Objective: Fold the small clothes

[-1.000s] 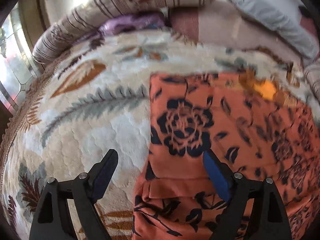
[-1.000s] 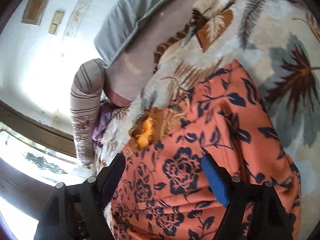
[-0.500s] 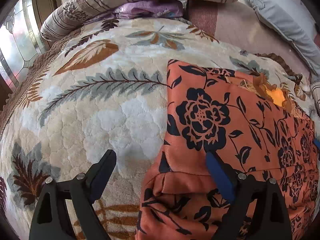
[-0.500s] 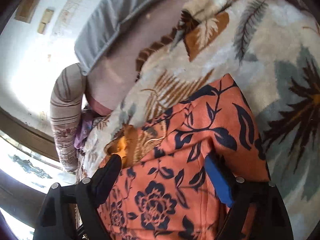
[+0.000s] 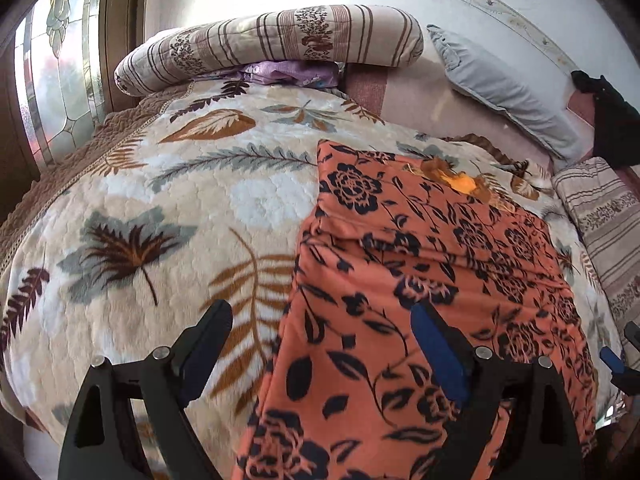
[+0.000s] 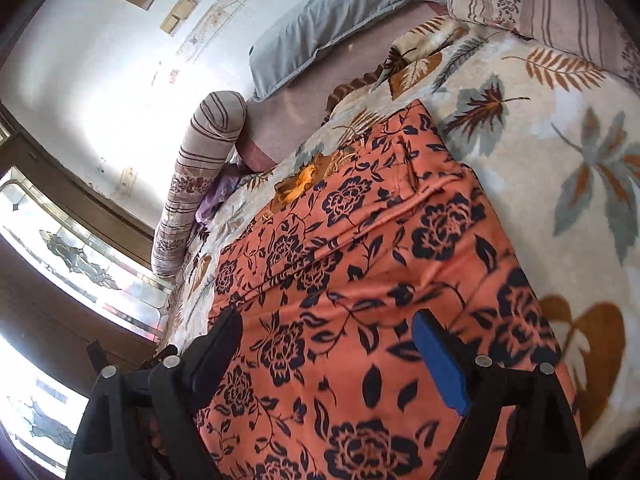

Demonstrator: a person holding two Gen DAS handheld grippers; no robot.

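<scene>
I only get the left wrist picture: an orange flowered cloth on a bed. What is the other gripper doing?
Observer: The right gripper hangs over the near end of the orange cloth, jaws open, gripping nothing.
Operator: What lies past the cloth on that side?
Observer: Only the blanket shows there, with a big brown leaf printed right beside the cloth's edge.
Operator: Anything on the wall that I miss?
Observer: Two small beige plates, like light switches, sit high on the wall.
</scene>
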